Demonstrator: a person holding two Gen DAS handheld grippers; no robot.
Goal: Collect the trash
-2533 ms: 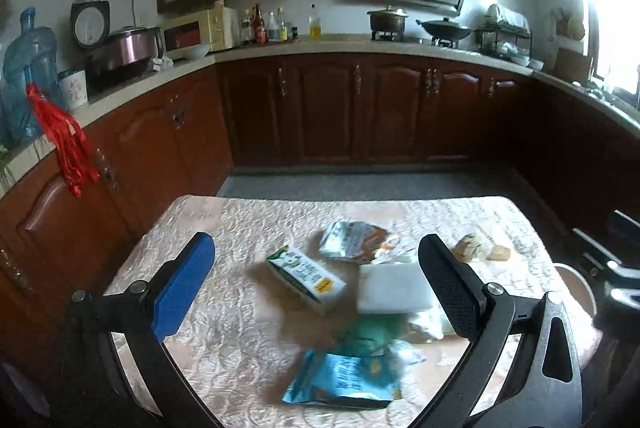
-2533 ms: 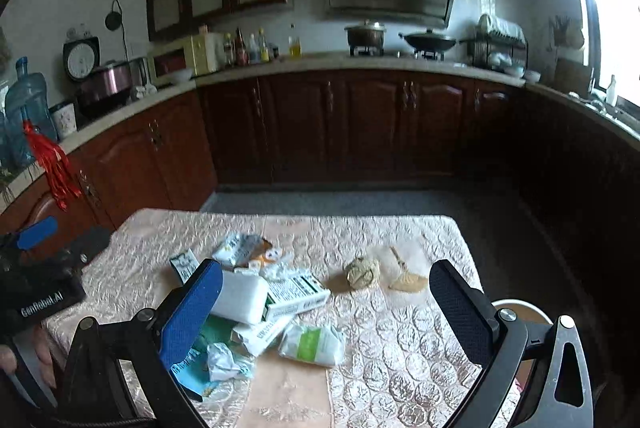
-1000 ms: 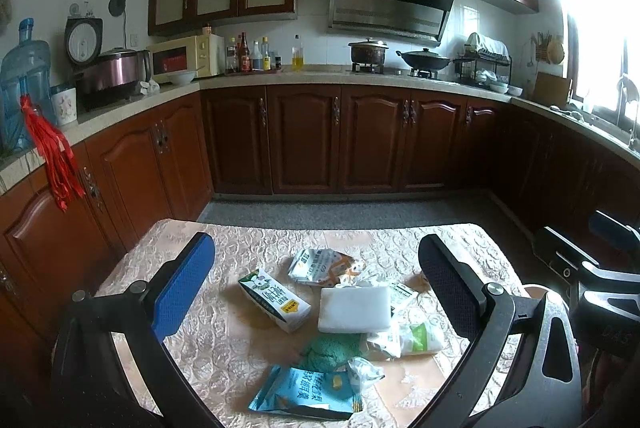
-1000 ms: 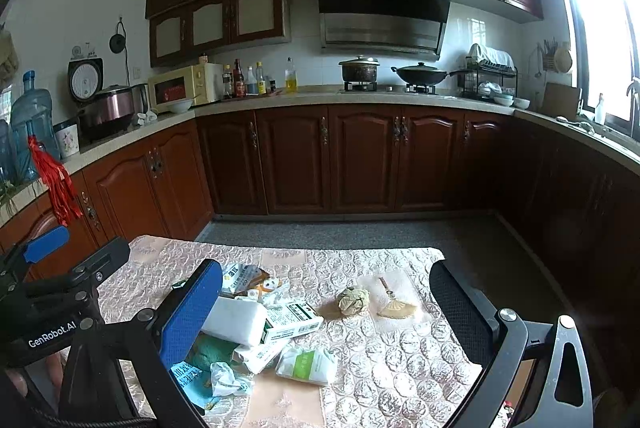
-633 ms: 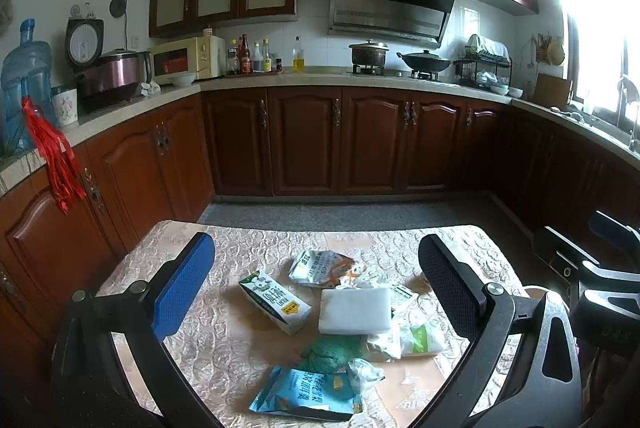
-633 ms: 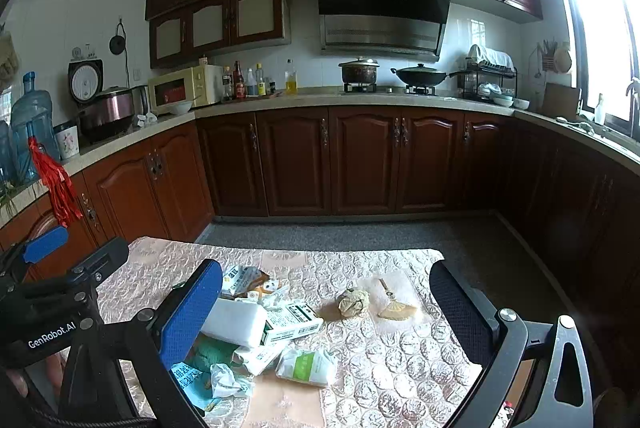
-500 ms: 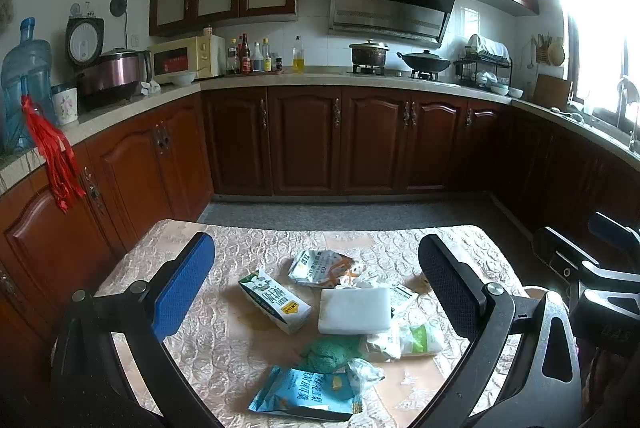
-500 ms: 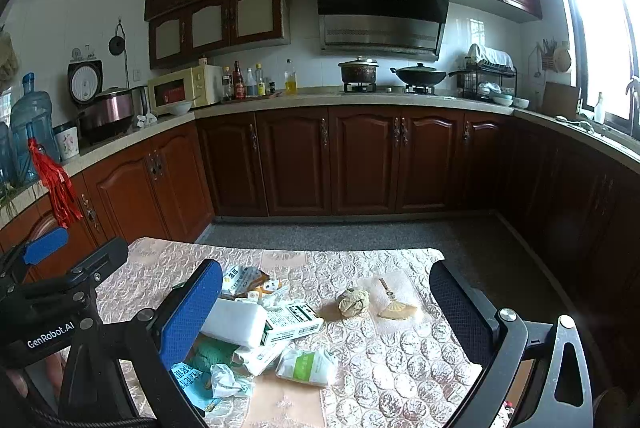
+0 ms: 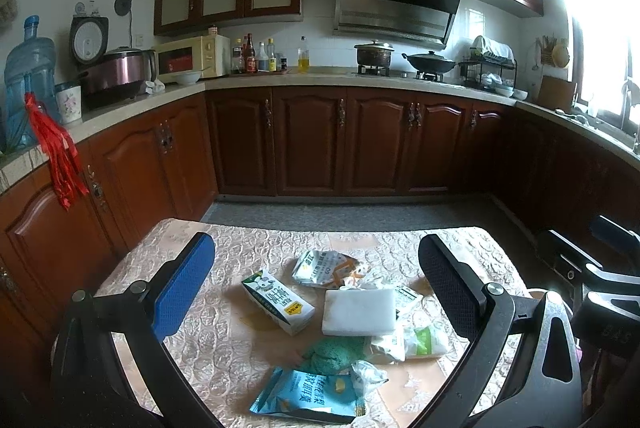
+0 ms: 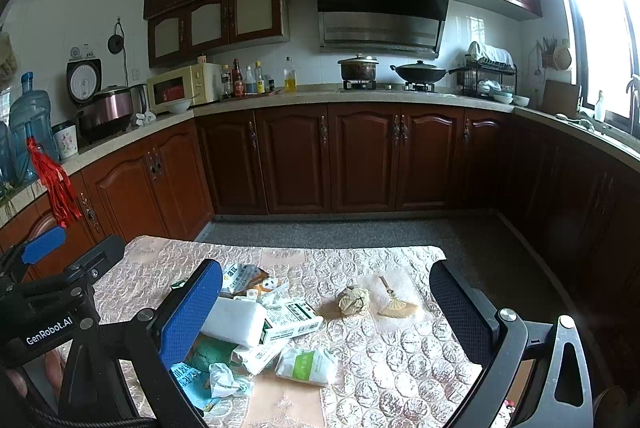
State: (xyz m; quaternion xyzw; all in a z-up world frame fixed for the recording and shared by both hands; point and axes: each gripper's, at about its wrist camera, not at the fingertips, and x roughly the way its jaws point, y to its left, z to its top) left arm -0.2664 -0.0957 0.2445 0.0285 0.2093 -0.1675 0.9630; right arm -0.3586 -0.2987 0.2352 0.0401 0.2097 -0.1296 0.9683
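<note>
Your left gripper point(image 9: 316, 280) is spread wide, holding nothing, above the table point(image 9: 224, 344); your right gripper point(image 10: 326, 300) is likewise spread and empty. Nothing sits between either pair of fingers and the trash.

The trash lies in one cluster mid-table on the patterned cloth. Counted:
- one milk carton point(image 9: 277, 301) on its side, left of the pile
- one white foam block point(image 9: 359, 311) in the middle, lying partly over a green-and-white box point(image 10: 291, 320)
- one crumpled snack wrapper point(image 9: 322, 268) behind the block
- one blue snack bag point(image 9: 308, 396) nearest you
- one green scrunched wad point(image 9: 334, 350) touching the blue bag
- one white-green pouch point(image 10: 308, 366)

Well apart to the right are one balled paper point(image 10: 353, 300) and one small fan-shaped piece point(image 10: 397, 309), just beside each other. On the stove at the back: one lidded pot point(image 10: 357, 67) and one wok point(image 10: 419, 70), contents hidden.
</note>
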